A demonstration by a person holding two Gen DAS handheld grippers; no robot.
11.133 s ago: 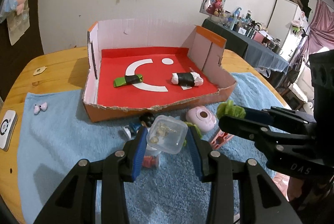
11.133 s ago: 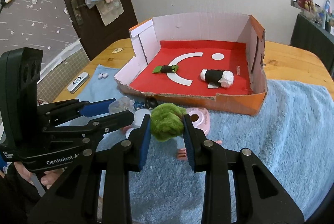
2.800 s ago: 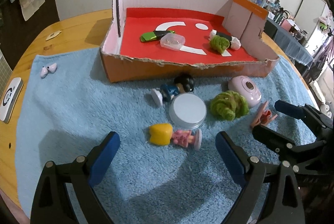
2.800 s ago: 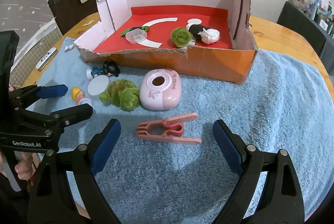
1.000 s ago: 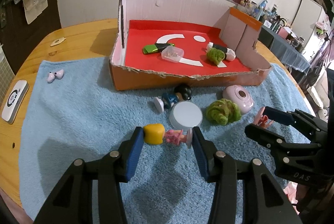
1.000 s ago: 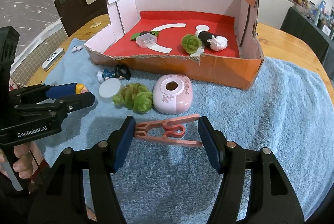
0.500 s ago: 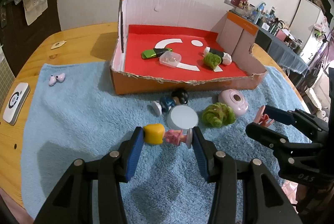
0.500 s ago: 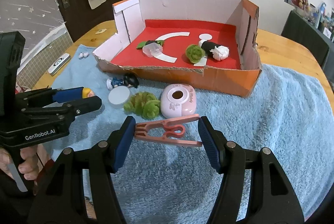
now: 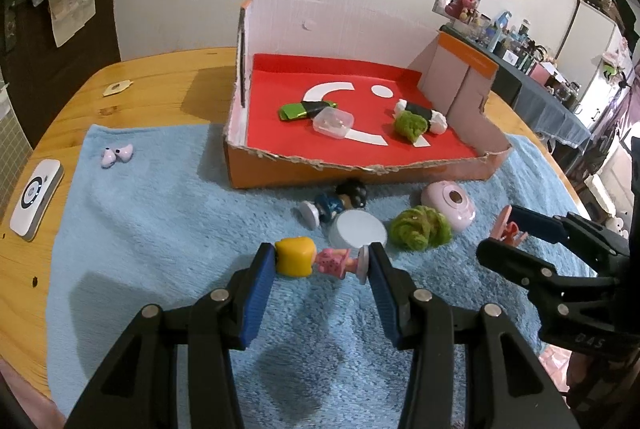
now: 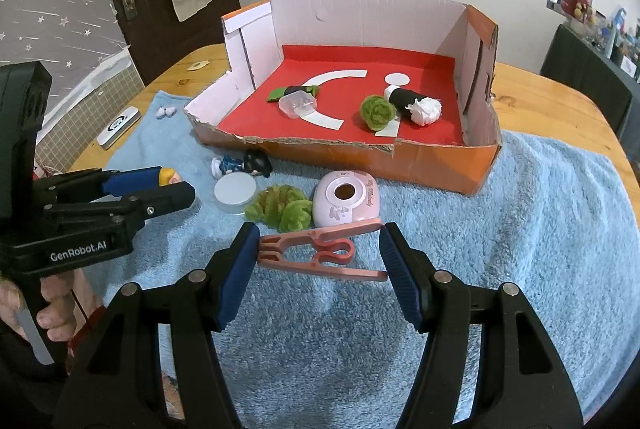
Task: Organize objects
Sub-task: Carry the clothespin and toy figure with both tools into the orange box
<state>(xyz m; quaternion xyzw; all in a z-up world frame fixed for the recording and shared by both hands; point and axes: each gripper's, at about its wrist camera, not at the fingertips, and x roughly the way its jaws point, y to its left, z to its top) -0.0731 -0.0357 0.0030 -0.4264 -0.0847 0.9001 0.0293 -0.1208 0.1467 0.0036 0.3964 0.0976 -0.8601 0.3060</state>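
My left gripper [image 9: 322, 265] clamped the small yellow-haired plastic doll [image 9: 316, 261] end-to-end: light, rigid, slick. My right gripper [image 10: 318, 255] pinched the pink plastic clothes peg [image 10: 320, 253] lengthwise; springy, could pop out.

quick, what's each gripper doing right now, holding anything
left gripper: shut on the yellow-haired doll, clamped end to end.
right gripper: shut on the pink clothes peg, clamped end to end.
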